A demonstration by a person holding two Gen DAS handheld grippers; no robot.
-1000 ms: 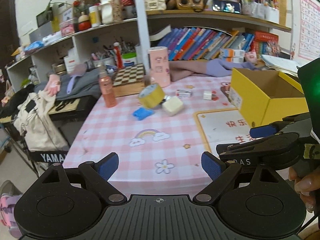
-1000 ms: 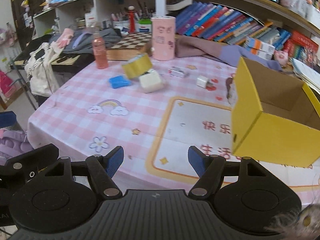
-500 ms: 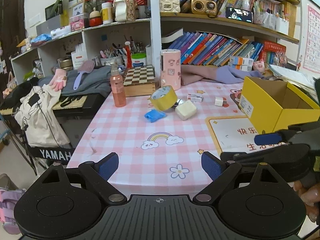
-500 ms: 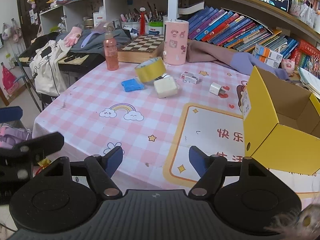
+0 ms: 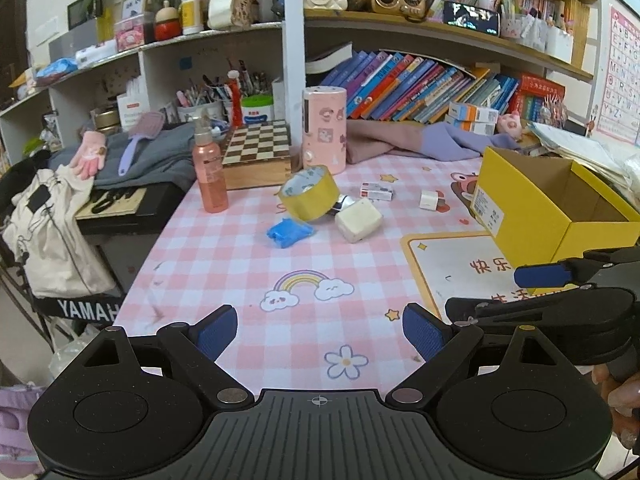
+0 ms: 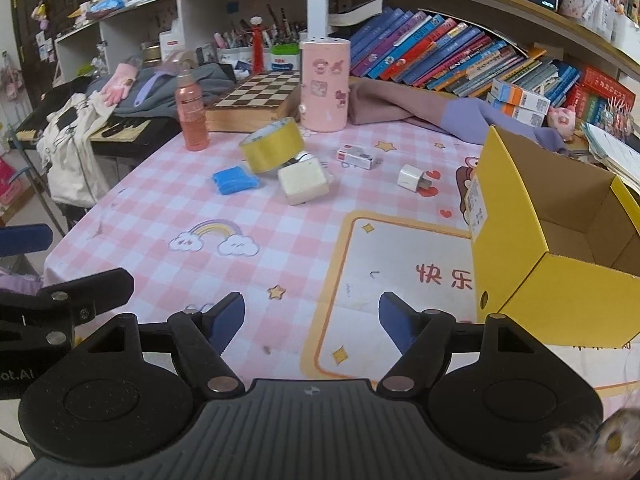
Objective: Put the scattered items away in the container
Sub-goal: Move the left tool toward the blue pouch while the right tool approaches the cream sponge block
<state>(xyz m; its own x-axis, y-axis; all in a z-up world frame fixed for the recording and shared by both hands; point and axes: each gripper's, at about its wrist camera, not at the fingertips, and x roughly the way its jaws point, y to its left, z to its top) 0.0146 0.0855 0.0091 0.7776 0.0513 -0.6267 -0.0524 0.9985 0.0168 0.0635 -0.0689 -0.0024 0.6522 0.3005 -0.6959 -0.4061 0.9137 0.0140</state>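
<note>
Yellow tape roll (image 5: 309,192) lies well ahead of your left gripper (image 5: 319,330), nearer it than your right gripper (image 6: 312,316); both jaws wide, empty.

Scattered items and the open yellow box on the pink checked cloth

The yellow cardboard box (image 6: 556,248) stands empty. Left of it lie a white charger plug (image 6: 412,176), a small red-and-white carton (image 6: 357,156), a cream block (image 6: 303,181), a tilted yellow tape roll (image 6: 273,149) touching that block, and a blue crumpled packet (image 6: 233,180).
</note>
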